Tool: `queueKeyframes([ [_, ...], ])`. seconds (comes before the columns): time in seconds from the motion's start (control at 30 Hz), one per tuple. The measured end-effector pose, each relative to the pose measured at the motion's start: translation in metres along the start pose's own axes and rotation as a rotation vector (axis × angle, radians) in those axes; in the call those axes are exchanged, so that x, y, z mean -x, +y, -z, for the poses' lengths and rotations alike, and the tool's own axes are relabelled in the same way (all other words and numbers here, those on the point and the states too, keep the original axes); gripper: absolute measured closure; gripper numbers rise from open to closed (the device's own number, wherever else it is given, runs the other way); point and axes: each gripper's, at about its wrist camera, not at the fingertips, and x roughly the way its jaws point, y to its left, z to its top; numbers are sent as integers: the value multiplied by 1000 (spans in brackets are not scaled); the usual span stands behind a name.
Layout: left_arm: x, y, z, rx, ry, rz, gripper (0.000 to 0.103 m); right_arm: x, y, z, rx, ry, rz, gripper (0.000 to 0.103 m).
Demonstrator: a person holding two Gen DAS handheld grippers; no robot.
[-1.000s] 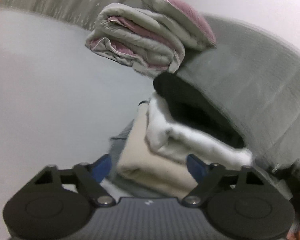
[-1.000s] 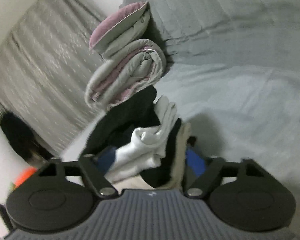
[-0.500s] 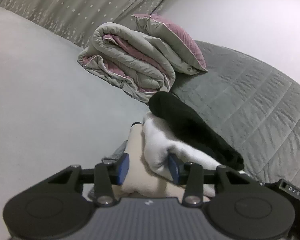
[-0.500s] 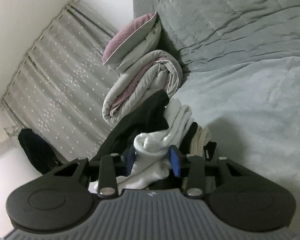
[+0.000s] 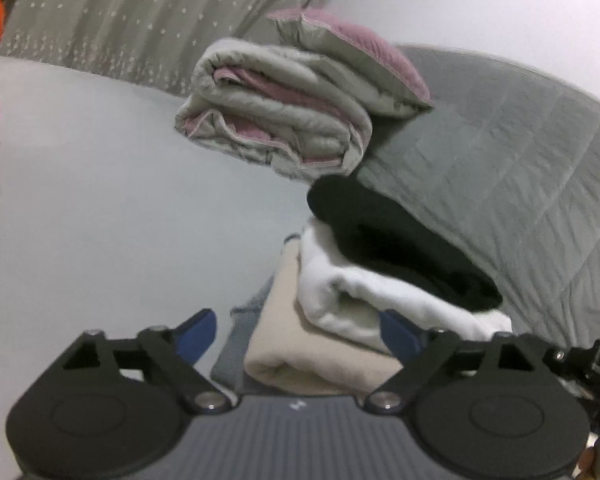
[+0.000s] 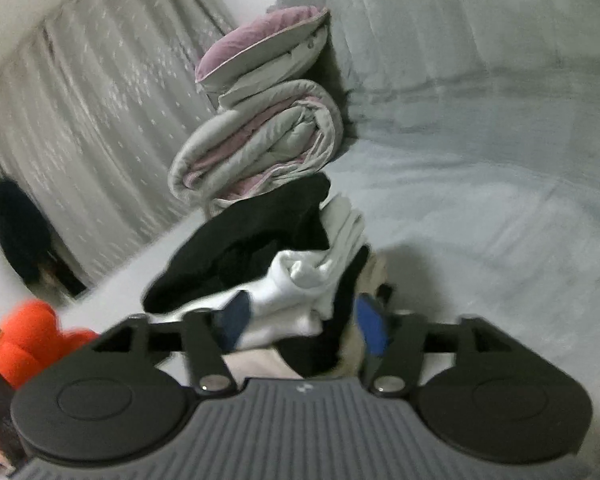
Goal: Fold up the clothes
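Both my tongs, left tongs and right tongs, stand spread at the folded stack. A clumsy nudge could topple its black garment off the top.

A pale grey bed surface filled the room. A quilted grey headboard stood at its far edge. Dotted grey curtains hung behind; the wall was plain white. Lighting was dim.

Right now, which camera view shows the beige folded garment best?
The left wrist view. There the beige garment lies in plain sight as a folded slab under the white garment, between the open left claw. In the right wrist view only slivers of it show behind white and black clothes.
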Motion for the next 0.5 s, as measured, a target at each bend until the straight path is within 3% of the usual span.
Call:
queueKeyframes([
  [0.03, 3, -4, -1, -17, 15, -16, 6, 3, 5, 0, 39, -5, 30, 20],
  [0.17, 15, -19, -7, -85, 75, -82, 3, 12, 22, 1, 139, -3, 114, 14],
  [0.27, 26, -33, -6, -172, 87, -149, 1, 18, 27, 0, 180, 16, 149, 1],
  [0.4, 36, -47, -4, -244, 93, -197, 1, 27, 35, 1, 232, 33, 271, 0],
  [0.5, 42, -53, -5, -259, 100, -189, 1, 32, 39, 3, 273, 30, 350, 0],
])
